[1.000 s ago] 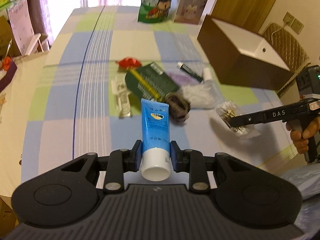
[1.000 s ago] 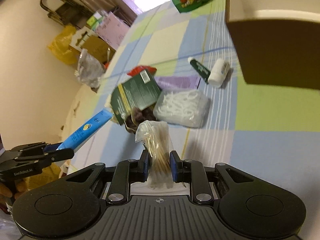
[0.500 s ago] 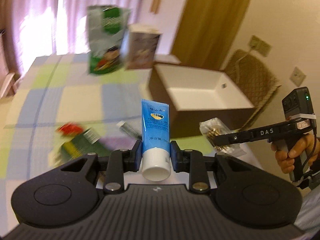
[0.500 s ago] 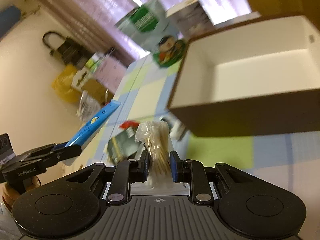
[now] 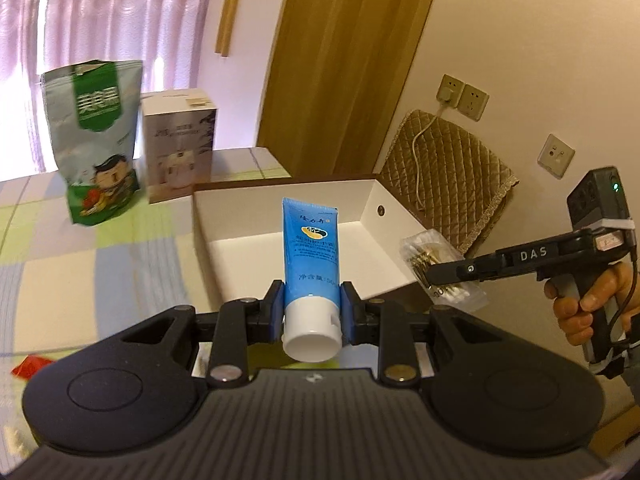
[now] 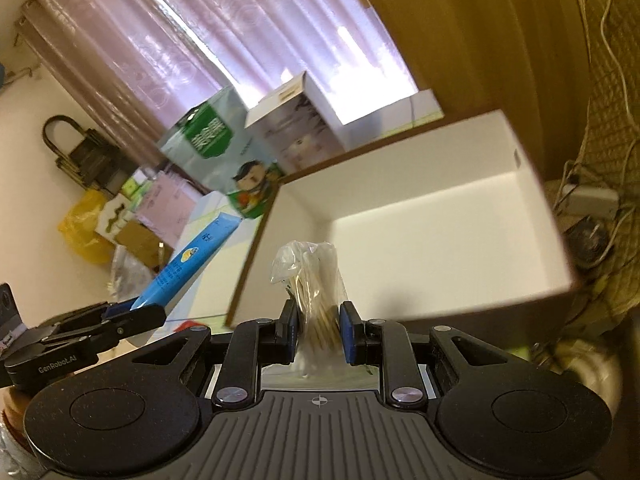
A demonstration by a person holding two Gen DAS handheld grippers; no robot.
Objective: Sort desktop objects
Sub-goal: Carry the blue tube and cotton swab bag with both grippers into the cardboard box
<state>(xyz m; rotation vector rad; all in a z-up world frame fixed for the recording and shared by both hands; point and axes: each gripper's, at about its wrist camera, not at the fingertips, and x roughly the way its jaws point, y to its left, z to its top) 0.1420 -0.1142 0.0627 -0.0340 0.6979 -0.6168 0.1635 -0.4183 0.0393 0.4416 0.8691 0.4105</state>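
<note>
Left gripper (image 5: pixel 311 307) jaws pinch blue tube (image 5: pixel 310 248); right gripper (image 6: pixel 318 333) jaws pinch cotton-swab bag (image 6: pixel 316 280). Open box (image 5: pixel 280 196) ahead; green pouch (image 5: pixel 96 140), carton (image 5: pixel 180 148) at surface's far edge.

In my left gripper (image 5: pixel 312 308) the blue plastic tube with a white cap (image 5: pixel 311 252) stands between the jaws, cap toward me, in front of the open brown cardboard box with a white inside (image 5: pixel 384 196). To its right my right gripper (image 6: pixel 318 334) holds the clear plastic bag of cotton swabs (image 6: pixel 316 280) just before the box's near wall. Behind the box, to the left, the green printed snack pouch (image 5: pixel 96 140) stands on the checked tablecloth (image 5: pixel 100 256), with the white carton (image 5: pixel 180 148) beside it on its right. A quilted tan cushion (image 5: pixel 452 192) lies behind the box on the right.
</note>
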